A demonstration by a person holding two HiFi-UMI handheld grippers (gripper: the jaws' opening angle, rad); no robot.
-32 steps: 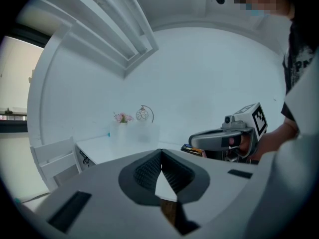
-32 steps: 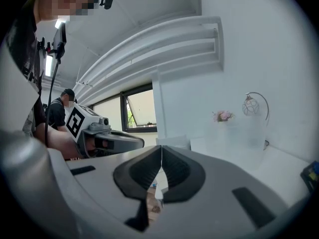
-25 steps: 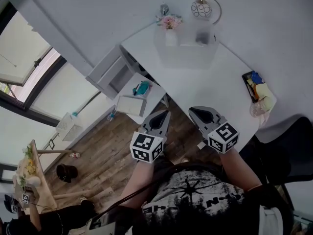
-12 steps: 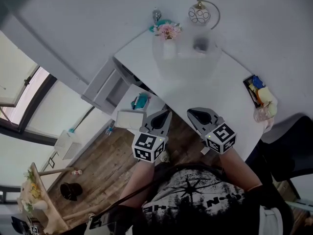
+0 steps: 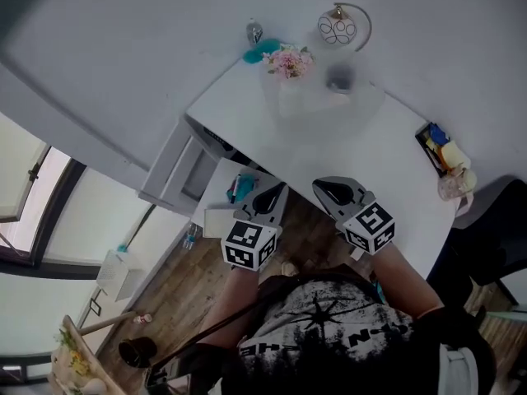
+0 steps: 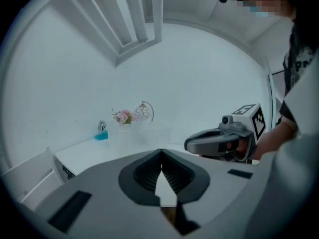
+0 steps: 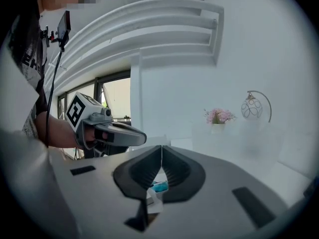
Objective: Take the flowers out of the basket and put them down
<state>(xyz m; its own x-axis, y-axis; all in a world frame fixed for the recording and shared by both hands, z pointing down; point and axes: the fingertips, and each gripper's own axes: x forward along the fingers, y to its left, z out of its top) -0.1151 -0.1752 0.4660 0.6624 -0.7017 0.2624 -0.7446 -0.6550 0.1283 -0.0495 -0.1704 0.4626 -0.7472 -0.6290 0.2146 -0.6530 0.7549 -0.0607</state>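
Pink flowers (image 5: 288, 60) stand in a small white pot at the far edge of the white table (image 5: 354, 163); they also show in the left gripper view (image 6: 123, 116) and the right gripper view (image 7: 218, 115). A pale, see-through container (image 5: 323, 97) stands around and beside them; its outline is faint. My left gripper (image 5: 278, 190) and right gripper (image 5: 324, 186) are side by side close to the person's body, short of the table's near edge and far from the flowers. Both are shut with nothing between the jaws. Each shows in the other's view: right gripper (image 6: 187, 144), left gripper (image 7: 144, 138).
A wire globe lamp (image 5: 338, 28) stands behind the flowers, with a teal item (image 5: 262, 53) to their left. A dark tray of coloured things (image 5: 438, 145) lies at the table's right end. A white drawer unit (image 5: 183, 171) stands left of the table, a black chair (image 5: 486, 237) on the right.
The head view has shifted, so the table sits lower and nearer the grippers in the picture. Both grippers stay side by side and shut.
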